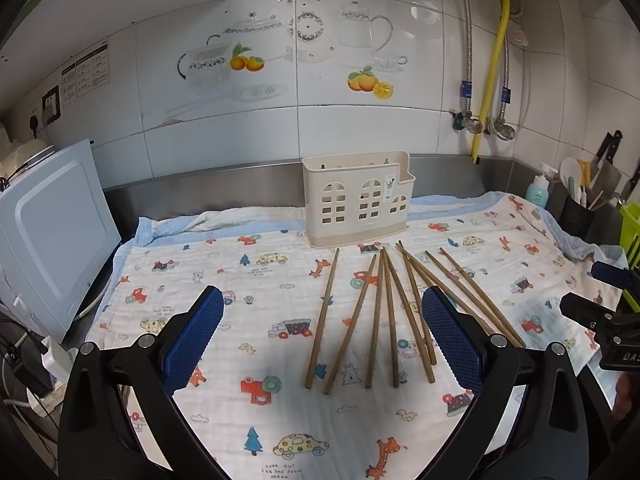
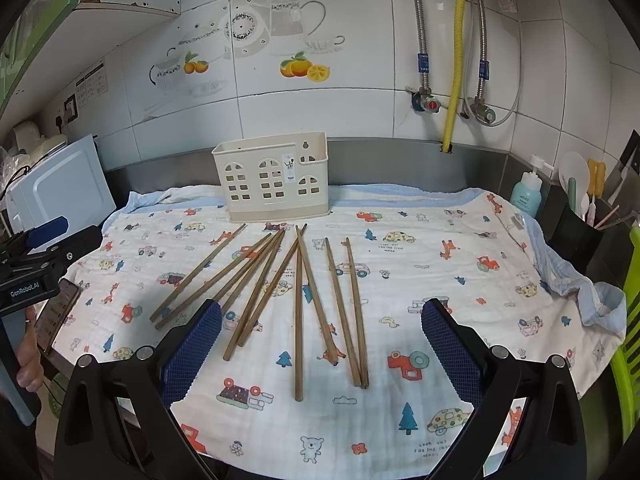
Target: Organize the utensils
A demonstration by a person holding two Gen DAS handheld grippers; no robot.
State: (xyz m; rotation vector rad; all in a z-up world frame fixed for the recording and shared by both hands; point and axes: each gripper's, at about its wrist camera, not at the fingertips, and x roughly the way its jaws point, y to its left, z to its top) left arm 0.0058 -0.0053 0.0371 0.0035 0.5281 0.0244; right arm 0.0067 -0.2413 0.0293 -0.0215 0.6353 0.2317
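Several brown wooden chopsticks (image 1: 376, 320) (image 2: 298, 312) lie fanned out on a cartoon-print cloth (image 1: 240, 280) (image 2: 420, 264). A cream plastic utensil holder (image 1: 356, 200) (image 2: 274, 176) stands upright at the cloth's back edge, just behind them. My left gripper (image 1: 322, 336) hovers open above the cloth, its right pad over the right-hand sticks, nothing held. My right gripper (image 2: 320, 340) is open too, straddling the near ends of the middle sticks. Each gripper shows at the edge of the other's view: the left gripper body (image 2: 36, 264) and the right gripper body (image 1: 608, 320).
A white appliance (image 1: 48, 232) (image 2: 60, 188) stands at the left edge. At the right are a teal soap bottle (image 2: 526, 196), a black utensil pot (image 2: 576, 236), knives on the wall and a green rack (image 2: 632, 320). Pipes and valves (image 2: 452, 80) run down the tiled wall.
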